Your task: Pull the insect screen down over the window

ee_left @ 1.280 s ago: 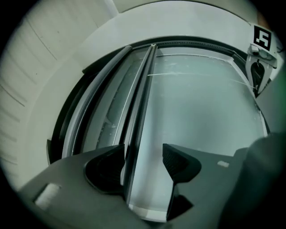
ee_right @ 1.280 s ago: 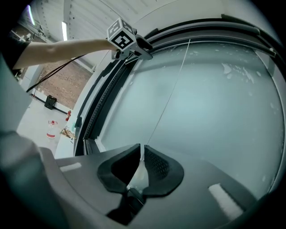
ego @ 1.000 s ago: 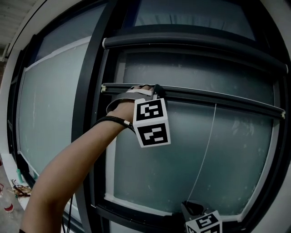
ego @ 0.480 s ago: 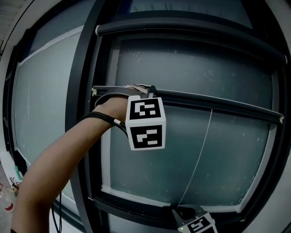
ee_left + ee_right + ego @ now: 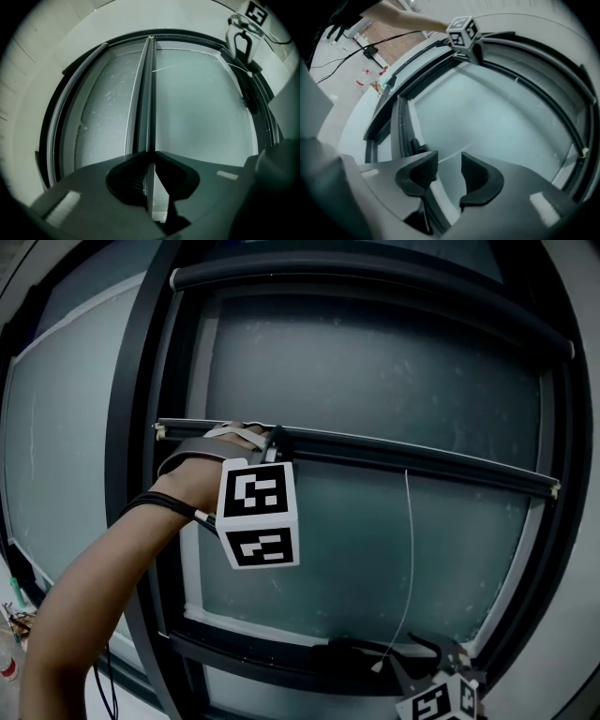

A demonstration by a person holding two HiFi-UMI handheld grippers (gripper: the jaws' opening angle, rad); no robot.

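The insect screen's mesh (image 5: 375, 371) hangs from the top roller down to its dark bottom bar (image 5: 422, 463), about halfway down the window. My left gripper (image 5: 274, 439) grips that bar near its left end. In the left gripper view its jaws (image 5: 149, 161) are closing, with the pads pressed on the bar's thin edge (image 5: 146, 93). A thin white pull cord (image 5: 409, 549) drops from the bar to the sill. My right gripper (image 5: 433, 652) sits low by the cord's end. Its jaws (image 5: 446, 169) are opening, pads apart, and the cord (image 5: 457, 152) runs past the gap untouched.
The black roller housing (image 5: 375, 282) spans the top of the window, and the dark lower sill (image 5: 262, 652) runs along the bottom. A fixed pane (image 5: 66, 427) lies to the left. Cables and bottles (image 5: 365, 51) lie on the floor below.
The bottom bar has come further down from the roller with my left gripper on it. My right gripper has let go of the cord and its jaws have spread.
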